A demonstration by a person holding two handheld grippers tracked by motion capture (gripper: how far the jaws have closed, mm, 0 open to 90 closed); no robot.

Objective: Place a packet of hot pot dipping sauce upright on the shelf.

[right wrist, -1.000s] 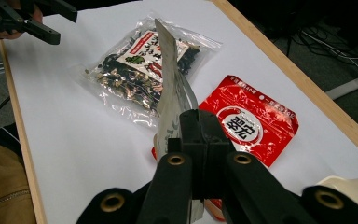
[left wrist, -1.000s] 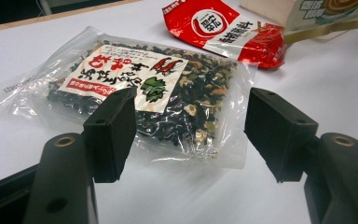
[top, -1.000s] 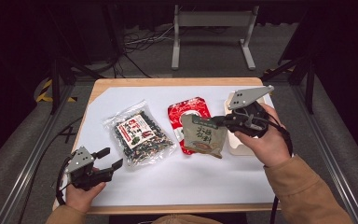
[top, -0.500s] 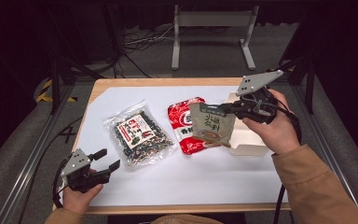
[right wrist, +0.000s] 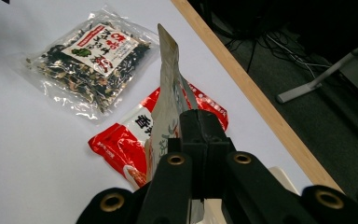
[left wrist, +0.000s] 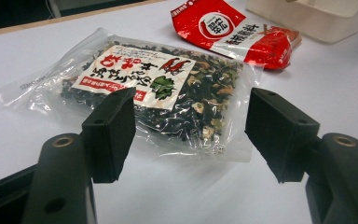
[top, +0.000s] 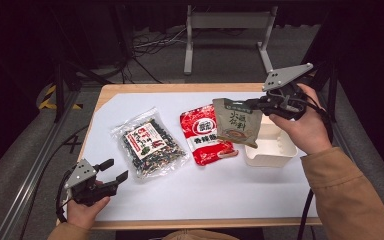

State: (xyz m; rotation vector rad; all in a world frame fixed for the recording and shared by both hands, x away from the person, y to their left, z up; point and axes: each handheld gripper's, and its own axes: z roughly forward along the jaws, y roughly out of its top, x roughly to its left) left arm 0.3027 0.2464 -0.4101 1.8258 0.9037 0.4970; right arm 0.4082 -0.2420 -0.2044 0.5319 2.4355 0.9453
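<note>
My right gripper is shut on the edge of a grey-green pouch and holds it in the air above the left side of a white tray. In the right gripper view the pouch stands edge-on between the closed jaws. A red packet lies flat on the white sheet, just left of the tray. Further left lies a clear bag of dark dried mix. My left gripper stands open near the front left corner; in its own view the clear bag lies beyond the parted jaws.
The wooden table carries a white sheet. Metal frame rails run beside it on the left, and a stand and cables lie on the floor behind. The red packet and tray lie far off in the left gripper view.
My right gripper has lifted the grey-green pouch up and to the right, from resting by the red packet to hanging over the tray. The left gripper has shifted slightly toward the front edge.
</note>
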